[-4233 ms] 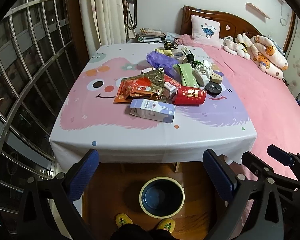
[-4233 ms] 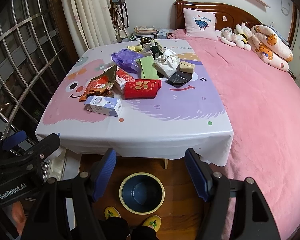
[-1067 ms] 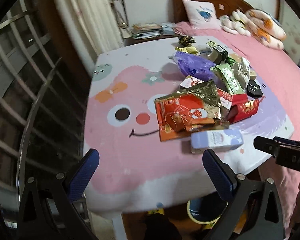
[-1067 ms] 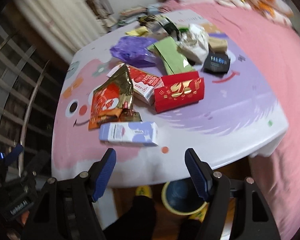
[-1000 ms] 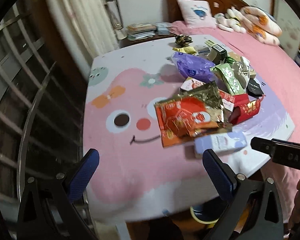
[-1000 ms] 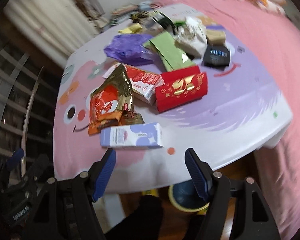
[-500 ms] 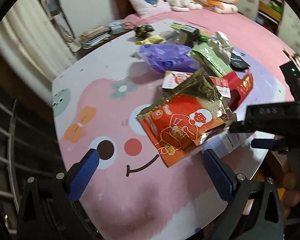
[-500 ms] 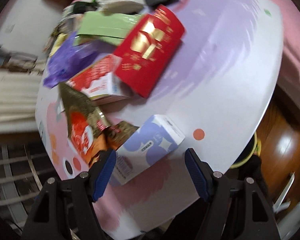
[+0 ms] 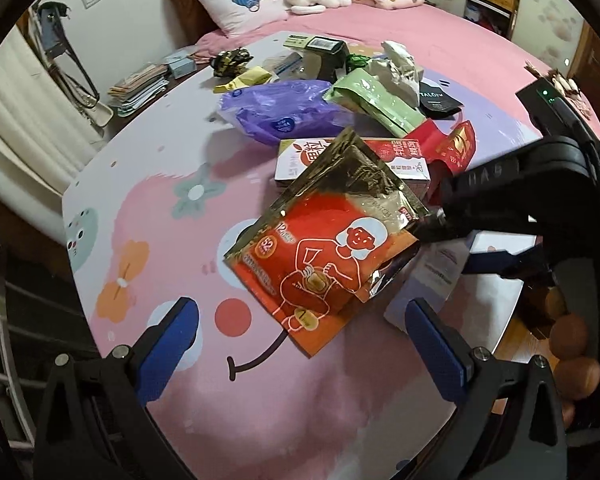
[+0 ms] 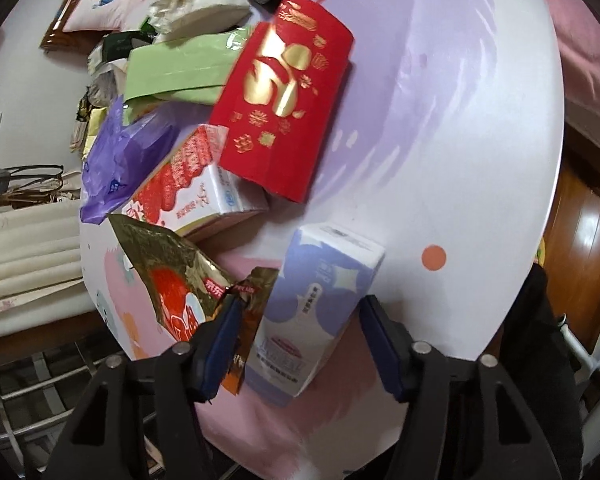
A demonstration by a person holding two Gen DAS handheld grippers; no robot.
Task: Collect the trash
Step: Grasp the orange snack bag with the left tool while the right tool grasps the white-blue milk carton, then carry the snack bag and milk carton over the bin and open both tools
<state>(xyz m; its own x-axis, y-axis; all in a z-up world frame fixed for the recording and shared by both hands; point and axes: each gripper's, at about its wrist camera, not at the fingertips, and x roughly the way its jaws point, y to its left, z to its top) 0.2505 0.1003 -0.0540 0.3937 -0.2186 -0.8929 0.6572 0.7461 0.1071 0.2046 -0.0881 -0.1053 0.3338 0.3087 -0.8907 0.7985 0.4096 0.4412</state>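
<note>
Lavender carton [image 10: 320, 304] between right gripper [image 10: 296, 336] jaws, closing, not yet pinched | left gripper [image 9: 300, 344] spread above foil pouch [image 9: 324, 248]

Carton [image 10: 320, 304] beside pouch [image 10: 172, 280] on table [image 10: 460, 140]

The table [image 9: 148, 208] wears a cartoon cloth, pink at one end and lilac at the other. Trash lies heaped on it: a lilac box [image 10: 320, 304] near the edge, an orange foil pouch [image 9: 324, 256] just beside it, a red envelope [image 10: 288, 96], a strawberry carton [image 10: 188, 184], a purple bag [image 9: 280, 114], a green packet [image 9: 376, 104] and a black card [image 9: 438, 100].
</note>
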